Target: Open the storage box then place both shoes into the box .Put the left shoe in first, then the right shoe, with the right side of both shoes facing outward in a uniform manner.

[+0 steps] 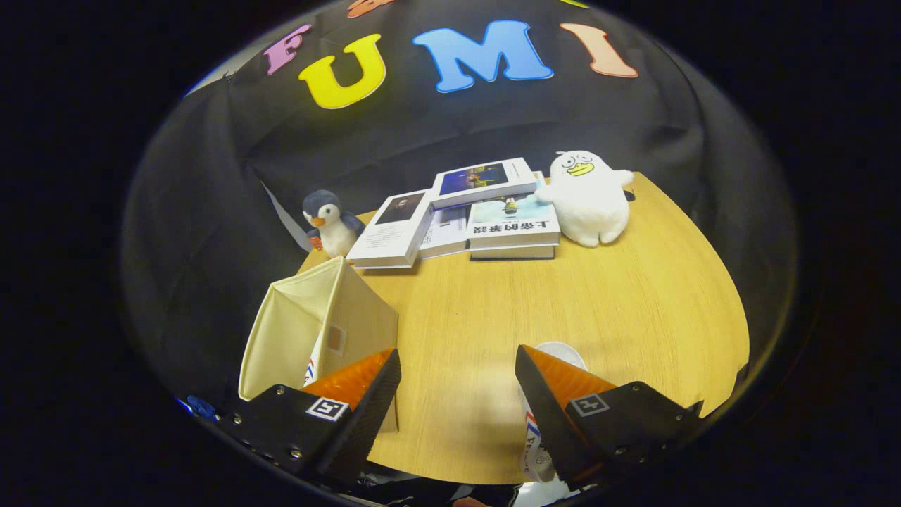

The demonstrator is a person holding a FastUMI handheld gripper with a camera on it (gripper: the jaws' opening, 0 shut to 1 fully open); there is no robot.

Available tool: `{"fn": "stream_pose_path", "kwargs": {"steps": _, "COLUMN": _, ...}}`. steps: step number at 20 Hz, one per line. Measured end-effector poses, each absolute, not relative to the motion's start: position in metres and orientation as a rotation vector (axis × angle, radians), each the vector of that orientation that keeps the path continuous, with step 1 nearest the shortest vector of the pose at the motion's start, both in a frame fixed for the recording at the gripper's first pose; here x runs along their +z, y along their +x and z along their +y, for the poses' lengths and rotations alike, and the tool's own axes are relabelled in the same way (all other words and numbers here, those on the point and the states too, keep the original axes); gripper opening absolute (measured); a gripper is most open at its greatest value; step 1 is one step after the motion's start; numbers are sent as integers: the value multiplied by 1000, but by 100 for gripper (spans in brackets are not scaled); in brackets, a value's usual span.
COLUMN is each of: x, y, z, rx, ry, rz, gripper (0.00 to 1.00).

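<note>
Nearest, the gripper [457, 394] hangs over the wooden worktop [633, 310] with its fingers spread wide and nothing between them. A white shoe [545, 422] with red and blue stripes lies under the right finger, mostly hidden by it. Beside the left finger stands the cream storage box [317, 331], open, with another striped shoe [310, 370] showing inside. Beyond lie several books [464, 218], a toy penguin [329, 224] on their left and a white plush duck [590, 197] on their right
</note>
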State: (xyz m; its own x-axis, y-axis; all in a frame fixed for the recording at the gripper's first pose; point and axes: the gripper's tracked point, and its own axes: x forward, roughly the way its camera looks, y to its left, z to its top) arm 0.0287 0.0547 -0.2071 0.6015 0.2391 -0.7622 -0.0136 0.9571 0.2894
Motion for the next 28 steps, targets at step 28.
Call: {"fn": "stream_pose_path", "kwargs": {"steps": 28, "x": -339, "y": -52, "z": -51, "rx": -35, "ry": 318, "rz": 1250, "gripper": 80}}
